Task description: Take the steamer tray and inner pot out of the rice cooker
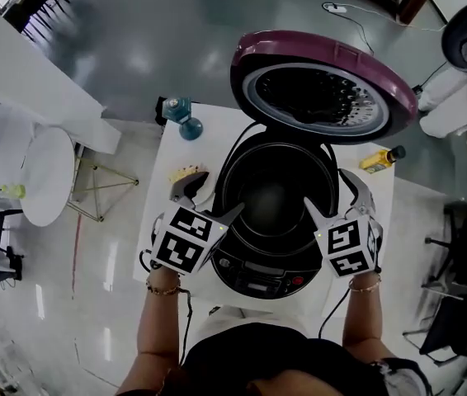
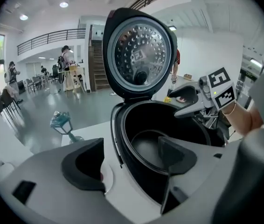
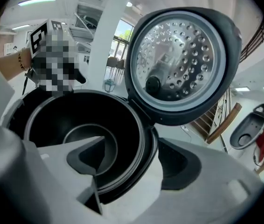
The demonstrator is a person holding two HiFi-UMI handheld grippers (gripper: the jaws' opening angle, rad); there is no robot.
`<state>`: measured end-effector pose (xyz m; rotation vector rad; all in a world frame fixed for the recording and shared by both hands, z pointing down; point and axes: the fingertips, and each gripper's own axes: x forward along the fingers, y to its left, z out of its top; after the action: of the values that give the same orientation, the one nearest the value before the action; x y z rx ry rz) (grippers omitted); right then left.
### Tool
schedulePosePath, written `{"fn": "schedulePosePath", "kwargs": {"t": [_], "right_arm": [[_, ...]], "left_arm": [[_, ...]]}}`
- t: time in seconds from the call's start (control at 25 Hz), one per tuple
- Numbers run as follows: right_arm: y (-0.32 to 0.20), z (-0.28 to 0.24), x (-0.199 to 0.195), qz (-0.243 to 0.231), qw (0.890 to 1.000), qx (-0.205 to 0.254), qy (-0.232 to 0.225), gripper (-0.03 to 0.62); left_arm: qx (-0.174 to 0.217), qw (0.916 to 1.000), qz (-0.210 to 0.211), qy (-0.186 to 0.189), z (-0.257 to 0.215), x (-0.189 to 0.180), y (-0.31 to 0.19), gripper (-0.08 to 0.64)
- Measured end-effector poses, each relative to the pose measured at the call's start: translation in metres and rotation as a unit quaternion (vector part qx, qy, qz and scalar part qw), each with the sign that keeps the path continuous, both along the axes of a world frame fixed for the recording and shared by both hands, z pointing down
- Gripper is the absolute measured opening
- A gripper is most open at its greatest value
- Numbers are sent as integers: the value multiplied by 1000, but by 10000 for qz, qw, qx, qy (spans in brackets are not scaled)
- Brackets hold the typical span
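The black rice cooker (image 1: 254, 266) stands on a white table with its magenta lid (image 1: 324, 60) swung up at the back. The lid's perforated inner plate (image 2: 139, 55) (image 3: 181, 55) faces me. Inside sits the dark inner pot (image 1: 273, 200) (image 2: 146, 146) (image 3: 83, 134). I cannot make out a separate steamer tray in it. My left gripper (image 1: 211, 198) (image 2: 129, 160) is open astride the cooker's left rim, one finger outside and one over the pot. My right gripper (image 1: 332, 195) (image 3: 132, 160) is open astride the right rim in the same way. Neither touches the rim.
A teal lantern ornament (image 1: 180, 115) (image 2: 62, 121) stands at the white table's (image 1: 161, 196) back left corner. A yellow bottle (image 1: 379, 159) lies at the right, a plate with something yellow (image 1: 186, 174) by the left gripper. People (image 2: 66, 62) stand far off.
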<state>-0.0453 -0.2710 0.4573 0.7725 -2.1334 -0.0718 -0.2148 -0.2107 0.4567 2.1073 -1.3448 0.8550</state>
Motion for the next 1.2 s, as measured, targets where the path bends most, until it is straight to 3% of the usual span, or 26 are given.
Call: {"fn": "schedulePosePath", "kwargs": {"t": [0.16,0.32,0.6,0.68,0.72,0.84,1.08,1.2], "right_arm": [[-17,26,17,368,9949,-244,906,341],[-21,37,11,451,9910,-501,1155,341],[-27,58,19,412,9796,-609,1872,341],[-34,61,22,525,9799,-673,1802,340],[-39,60,23,597,9806,-668,1742,336],[-41,58,20,582,9818,-535,1727,296],[-38,45,14,620,9901,-435,1179,232],[-39,40,12,647,9917,-391,1043,221]], "left_arm": [[-273,9994,212,-42,14,8,-13,347],[-508,9980,336,-160,22,18,-22,347],[-709,9883,423,-1279,37,18,-34,342],[-632,9831,290,-1694,39,11,-38,307],[-581,9794,226,-1922,39,7,-41,222],[-572,9723,109,-2265,41,1,-44,177],[-650,9823,-55,-1755,35,-1,-43,152],[-666,9823,-58,-1751,34,-2,-44,150]]}}
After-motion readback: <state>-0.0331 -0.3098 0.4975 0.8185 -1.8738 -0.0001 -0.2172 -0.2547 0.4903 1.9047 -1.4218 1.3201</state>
